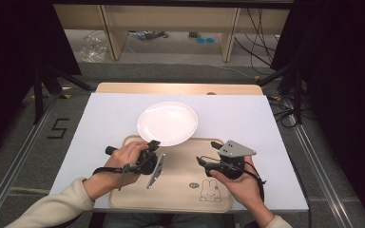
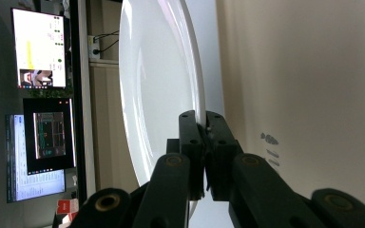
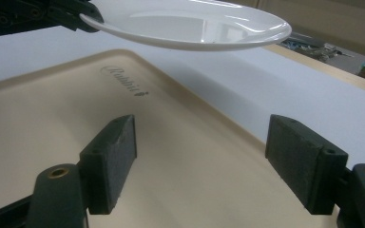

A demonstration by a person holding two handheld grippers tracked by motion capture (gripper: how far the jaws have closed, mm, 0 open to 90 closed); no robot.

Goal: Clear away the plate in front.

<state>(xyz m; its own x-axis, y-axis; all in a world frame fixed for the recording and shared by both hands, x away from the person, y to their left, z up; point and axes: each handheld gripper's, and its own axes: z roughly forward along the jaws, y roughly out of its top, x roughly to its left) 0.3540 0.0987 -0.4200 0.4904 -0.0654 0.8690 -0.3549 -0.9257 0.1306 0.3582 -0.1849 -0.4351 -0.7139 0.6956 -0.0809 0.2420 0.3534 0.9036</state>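
High view: white plate [image 1: 167, 122] held over the far edge of a beige tray [image 1: 171, 190], rim clamped by the left gripper [image 1: 153, 144]. Right gripper [image 1: 208, 153] hovers over the tray, jaws apart. Right gripper view reveals the plate is lifted clear.

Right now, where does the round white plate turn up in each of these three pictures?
High view: the round white plate sits centre, over the beige tray's far edge.
Left gripper view: plate stands edge-on, centre-left, pinched at its rim by the left gripper.
Right gripper view: plate spans the top.
Shared landmark: the tray.
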